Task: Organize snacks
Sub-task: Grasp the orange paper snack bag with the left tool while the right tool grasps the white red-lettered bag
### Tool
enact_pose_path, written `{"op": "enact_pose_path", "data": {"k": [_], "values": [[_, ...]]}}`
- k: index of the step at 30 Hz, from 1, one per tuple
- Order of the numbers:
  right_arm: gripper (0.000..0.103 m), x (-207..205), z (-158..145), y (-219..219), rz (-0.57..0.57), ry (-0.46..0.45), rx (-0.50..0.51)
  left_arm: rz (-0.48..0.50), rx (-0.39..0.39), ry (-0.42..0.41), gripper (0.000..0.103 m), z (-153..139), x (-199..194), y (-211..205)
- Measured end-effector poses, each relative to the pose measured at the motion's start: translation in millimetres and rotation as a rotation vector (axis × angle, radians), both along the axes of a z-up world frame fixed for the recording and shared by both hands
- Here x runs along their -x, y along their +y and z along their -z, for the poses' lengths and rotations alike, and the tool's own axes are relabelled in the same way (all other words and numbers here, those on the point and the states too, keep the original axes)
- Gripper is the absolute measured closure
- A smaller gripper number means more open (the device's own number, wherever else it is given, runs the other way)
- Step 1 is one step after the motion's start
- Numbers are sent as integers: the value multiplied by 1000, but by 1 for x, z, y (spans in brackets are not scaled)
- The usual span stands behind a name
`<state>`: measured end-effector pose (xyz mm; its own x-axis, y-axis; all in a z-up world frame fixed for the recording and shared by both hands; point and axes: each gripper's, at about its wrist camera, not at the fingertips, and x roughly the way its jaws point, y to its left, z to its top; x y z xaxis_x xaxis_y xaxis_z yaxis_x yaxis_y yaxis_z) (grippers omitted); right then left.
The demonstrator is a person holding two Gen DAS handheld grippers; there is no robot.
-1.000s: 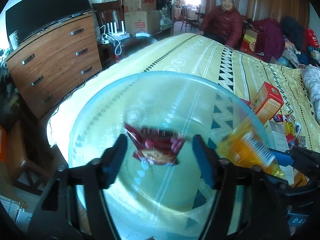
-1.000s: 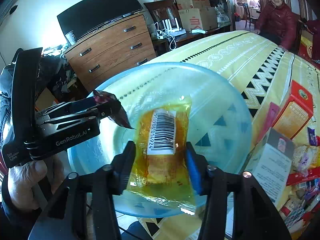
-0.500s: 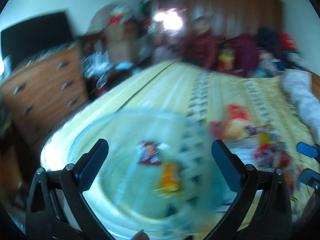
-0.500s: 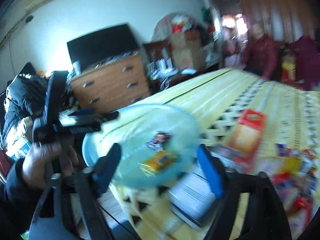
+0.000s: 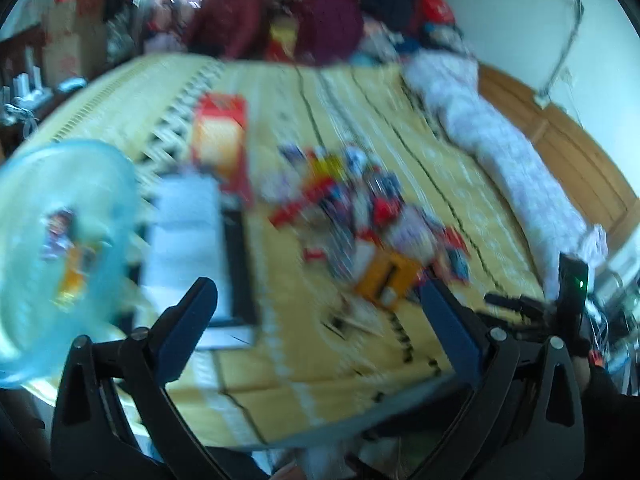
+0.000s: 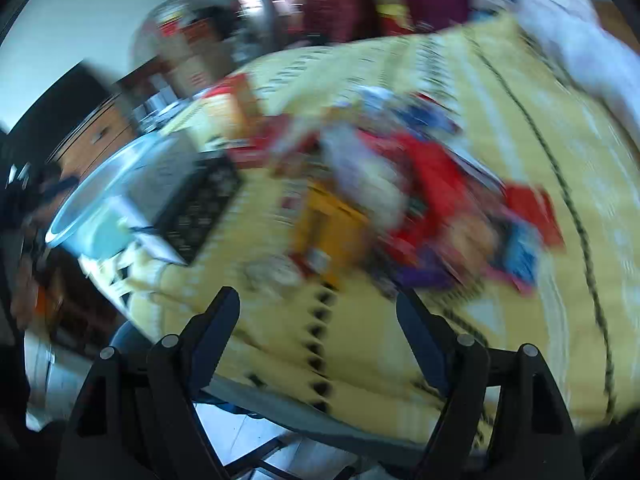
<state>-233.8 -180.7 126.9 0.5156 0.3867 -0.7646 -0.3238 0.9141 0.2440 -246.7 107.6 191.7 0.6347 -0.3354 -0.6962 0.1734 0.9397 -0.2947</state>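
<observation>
Both packets now dropped in the bowl (image 5: pixel 60 240), my empty, wide-open tools swing toward the snack pile (image 5: pixel 360 216) for another pick.

One clear blue bowl (image 5: pixel 60 240) holds two snack packets (image 5: pixel 66 252). Two boxes lie beside it: one red-orange (image 5: pixel 219 140), one white-and-black (image 5: pixel 192 248). The loose snack pile (image 5: pixel 360 216) is too blurred to count.

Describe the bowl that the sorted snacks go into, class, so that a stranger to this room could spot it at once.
Start at the big bed with the yellow patterned cover. Follow its near edge to the left corner, past the white box lying flat. There sits the bowl: wide, round and see-through pale blue, the only container among flat packets and boxes, with a couple of wrapped snacks already inside.
</observation>
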Motion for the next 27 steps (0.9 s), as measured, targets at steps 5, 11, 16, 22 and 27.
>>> {"op": "enact_pose_path", "data": {"k": [5,11,16,22,27], "values": [[19,8,21,-60,129,46,21,163,35,48,1,49,-32,-74],[18,18,33,-96,178,68,-41,264,-99,57,3,113,-64,-147],[18,11,40,-106,172,74,-43,244,-141,61,4,132,-81,-165],[18,5,49,-114,182,75,-68,224,-224,44,28,138,-95,-174],[19,6,47,-110,163,52,-68,223,-166,-8,29,107,-80,-154]]}}
